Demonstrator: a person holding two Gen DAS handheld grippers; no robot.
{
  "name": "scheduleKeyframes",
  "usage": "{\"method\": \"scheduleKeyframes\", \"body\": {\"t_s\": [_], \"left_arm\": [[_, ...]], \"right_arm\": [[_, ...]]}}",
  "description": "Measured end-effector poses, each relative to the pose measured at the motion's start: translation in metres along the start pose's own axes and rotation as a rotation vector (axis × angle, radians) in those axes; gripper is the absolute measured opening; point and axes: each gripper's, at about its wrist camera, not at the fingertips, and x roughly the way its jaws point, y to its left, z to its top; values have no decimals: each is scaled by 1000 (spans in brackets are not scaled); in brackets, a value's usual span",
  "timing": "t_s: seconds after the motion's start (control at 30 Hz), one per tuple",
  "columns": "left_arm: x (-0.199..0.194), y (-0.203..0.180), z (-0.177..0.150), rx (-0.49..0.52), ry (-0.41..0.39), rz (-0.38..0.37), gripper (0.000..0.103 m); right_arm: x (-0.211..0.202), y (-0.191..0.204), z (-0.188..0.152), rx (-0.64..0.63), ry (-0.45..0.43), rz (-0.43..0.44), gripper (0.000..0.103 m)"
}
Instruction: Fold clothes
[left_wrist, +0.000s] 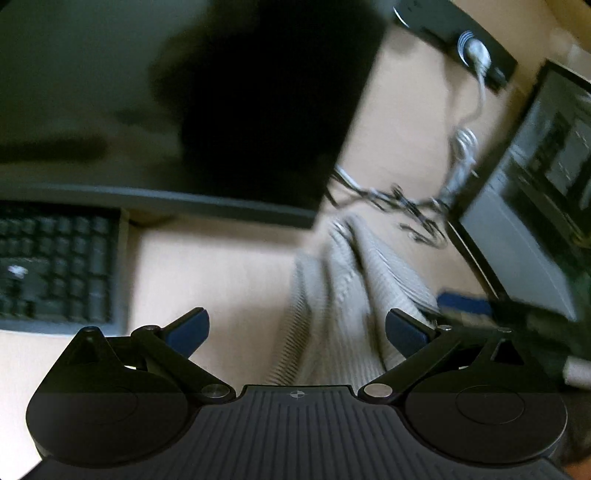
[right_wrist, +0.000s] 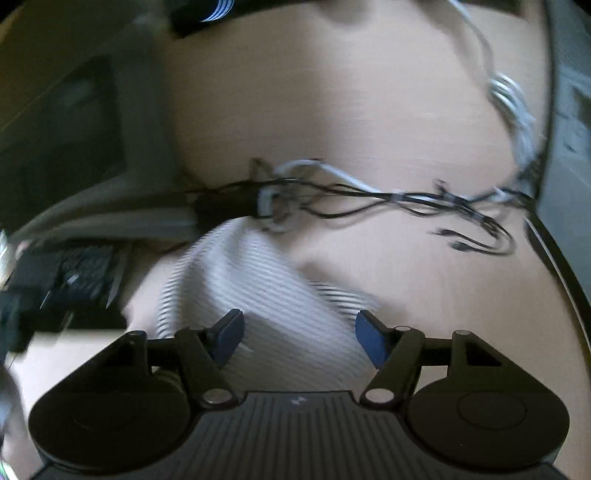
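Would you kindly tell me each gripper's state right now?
Left gripper: open, holding nothing, above the striped beige cloth.
Right gripper: open, holding nothing.

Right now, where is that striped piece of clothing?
The striped garment lies bunched on the wooden desk, just ahead of both open grippers, with the tangle of cables behind it and the black keyboard off to its left.

Keyboard (left_wrist: 55, 266) left — monitor (left_wrist: 177, 110) behind, cable tangle (right_wrist: 388, 199) on desk (right_wrist: 332, 92).
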Motion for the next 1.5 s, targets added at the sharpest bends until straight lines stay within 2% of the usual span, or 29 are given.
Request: {"method": "scheduleKeyframes", "body": {"t_s": [0.07, 0.2, 0.27, 0.4, 0.53, 0.67, 0.8, 0.87, 0.93, 0.97, 1.17, 1.37, 1.5], "left_arm": [[-2, 1, 3, 6, -4, 22, 103], [6, -7, 5, 27, 11, -2, 103], [13, -15, 4, 46, 26, -29, 103], [33, -28, 1, 86, 69, -74, 103], [56, -28, -5, 89, 138, -96, 103], [67, -19, -13, 56, 182, -115, 103], [72, -11, -15, 16, 205, -134, 103], [73, -7, -16, -5, 214, -146, 103], [72, -3, -19, -25, 226, -155, 103], [72, -2, -20, -32, 231, -157, 103], [66, 5, -26, -66, 242, -163, 103], [62, -2, -33, -71, 246, -161, 103], [58, -5, -35, -63, 245, -166, 103]], "right_arm": [[-1, 15, 3, -89, -11, -2, 68], [-17, 35, -12, -247, 1, 129, 68], [-29, 26, -12, -230, -4, 131, 73], [-52, -20, -6, -12, -29, 37, 83], [-51, -69, -11, 284, 1, -6, 84], [-34, -81, -29, 443, 79, 59, 85], [-16, -74, -36, 485, 119, 101, 92], [-12, -71, -33, 460, 120, 123, 92], [-9, -67, -30, 436, 121, 144, 80], [-7, -65, -28, 424, 122, 155, 68], [-3, -58, -15, 332, 129, 191, 63], [3, -46, 3, 151, 110, 143, 62], [4, -42, 9, 75, 79, 97, 62]]}}
